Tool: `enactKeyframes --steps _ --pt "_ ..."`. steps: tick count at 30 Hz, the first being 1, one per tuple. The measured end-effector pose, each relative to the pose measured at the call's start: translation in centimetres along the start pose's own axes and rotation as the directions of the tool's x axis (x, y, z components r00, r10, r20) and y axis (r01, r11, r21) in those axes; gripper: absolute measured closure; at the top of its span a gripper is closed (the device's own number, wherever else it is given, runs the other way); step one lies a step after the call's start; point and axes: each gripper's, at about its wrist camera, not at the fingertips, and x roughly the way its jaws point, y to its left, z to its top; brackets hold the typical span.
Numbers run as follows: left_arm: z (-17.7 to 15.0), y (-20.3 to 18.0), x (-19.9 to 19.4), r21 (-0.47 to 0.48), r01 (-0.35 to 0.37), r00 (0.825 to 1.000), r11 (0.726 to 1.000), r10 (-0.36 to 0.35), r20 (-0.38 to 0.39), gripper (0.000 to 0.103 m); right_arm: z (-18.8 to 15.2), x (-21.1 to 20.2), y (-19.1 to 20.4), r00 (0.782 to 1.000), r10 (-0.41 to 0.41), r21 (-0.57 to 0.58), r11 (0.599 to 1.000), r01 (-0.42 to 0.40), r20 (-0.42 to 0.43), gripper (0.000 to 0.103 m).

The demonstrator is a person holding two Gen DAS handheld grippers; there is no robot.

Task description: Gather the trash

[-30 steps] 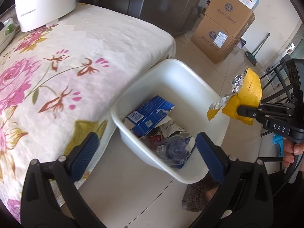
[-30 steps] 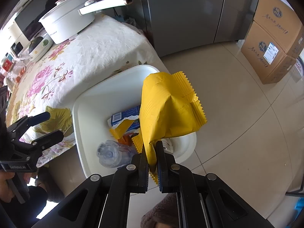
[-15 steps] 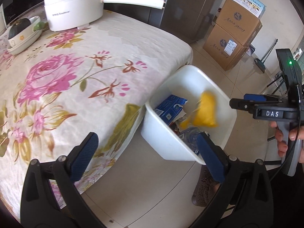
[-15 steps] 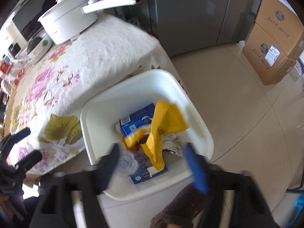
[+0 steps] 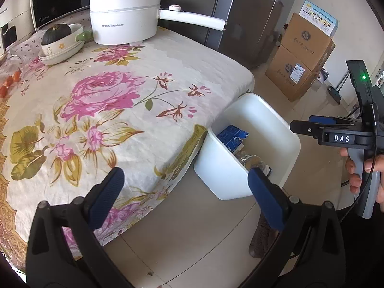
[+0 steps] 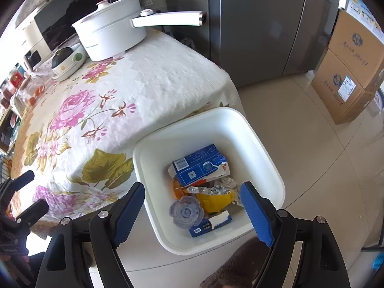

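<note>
A white bin (image 6: 261, 144) stands on the floor by the table's corner; it also shows in the left wrist view (image 5: 283, 129). In it lie a yellow snack bag (image 6: 216, 200), a blue carton (image 6: 199, 165), a crushed clear bottle (image 6: 184, 212) and a small blue box (image 6: 211, 224). My right gripper (image 6: 194, 213) is open and empty above the bin. It also shows in the left wrist view (image 5: 309, 124) beside the bin. My left gripper (image 5: 184, 196) is open and empty over the table's edge, left of the bin; it also shows at the left edge of the right wrist view (image 6: 28, 192).
The table wears a floral cloth (image 5: 115, 100). A white pot with a long handle (image 5: 124, 19) and a bowl holding a dark squash (image 5: 60, 40) stand at its far side. Cardboard boxes (image 5: 302, 60) and a grey fridge (image 6: 259, 24) stand beyond the bin.
My right gripper opened and let the yellow snack bag fall into the bin. My left gripper drew back toward the table, so more of the cloth shows.
</note>
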Motion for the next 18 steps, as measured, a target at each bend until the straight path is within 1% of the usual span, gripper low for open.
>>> enactKeyframes --steps 5,7,9,12,14,16,18 --pt "-0.6 0.9 -1.8 -0.012 -0.023 0.999 1.0 0.024 0.035 0.001 -0.2 -0.9 1.0 1.0 -0.005 -0.018 1.0 0.005 0.02 0.019" --pt "-0.8 1.3 -2.6 -0.021 -0.05 0.997 0.999 0.051 0.056 0.001 -0.4 -1.5 1.4 0.999 -0.01 -0.028 1.0 0.011 0.038 0.019" --pt "-0.9 1.7 -3.8 -0.04 -0.09 0.992 0.995 0.093 0.09 0.001 -0.5 -2.4 1.8 0.997 -0.022 -0.041 0.999 0.024 0.07 0.019" --pt "-1.0 2.4 -5.9 -0.083 -0.139 0.975 0.987 0.152 0.163 0.001 -0.8 -4.3 2.7 0.988 -0.04 -0.062 0.997 0.05 0.147 0.019" --pt "-1.2 2.8 -7.1 -0.115 -0.155 0.965 0.981 0.175 0.194 0.001 -1.1 -5.7 3.3 0.979 -0.047 -0.07 0.996 0.062 0.197 0.015" --pt "-1.4 3.1 -8.1 -0.152 -0.162 0.958 0.975 0.192 0.212 0.001 -1.5 -6.9 4.0 0.969 -0.047 -0.083 0.994 0.069 0.244 0.008" --pt "-1.8 3.3 -8.6 -0.19 -0.171 0.958 0.967 0.208 0.199 0.001 -1.9 -8.0 4.8 0.956 -0.053 -0.099 0.991 0.085 0.288 0.0"
